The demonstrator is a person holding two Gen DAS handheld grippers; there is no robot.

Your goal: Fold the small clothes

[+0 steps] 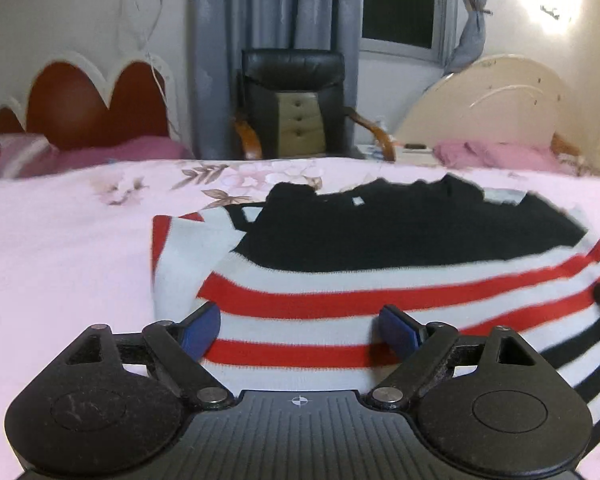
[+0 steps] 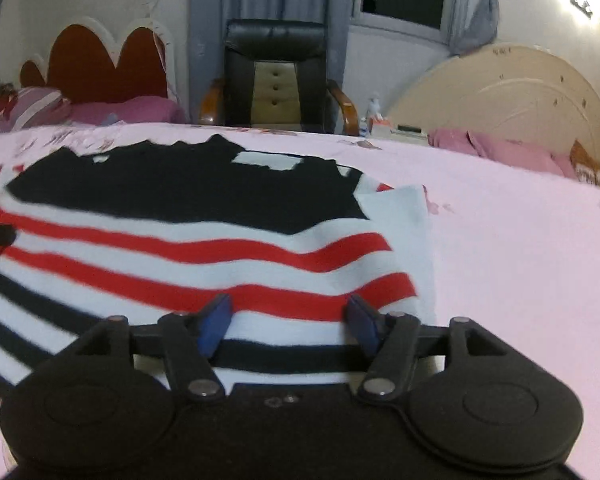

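A small knit sweater (image 1: 380, 240), black at the top with red and black stripes on white below, lies flat on the pink bed sheet (image 1: 60, 260). Its sleeves look folded in. In the left wrist view my left gripper (image 1: 300, 332) hangs open over the sweater's near left part, its blue pads (image 1: 202, 330) wide apart with nothing pinched. The right wrist view shows the same sweater (image 2: 180, 196) with my right gripper (image 2: 290, 322) open over its near right part. Striped cloth lies under the gap between the pads (image 2: 216, 320), which do not press on it.
A black leather chair (image 1: 296, 100) stands beyond the bed's far edge, in front of grey curtains (image 1: 228, 20). A red-and-white headboard (image 1: 88, 96) with pink pillows is at the far left, a cream headboard (image 2: 500, 100) at the far right. Bare sheet flanks the sweater.
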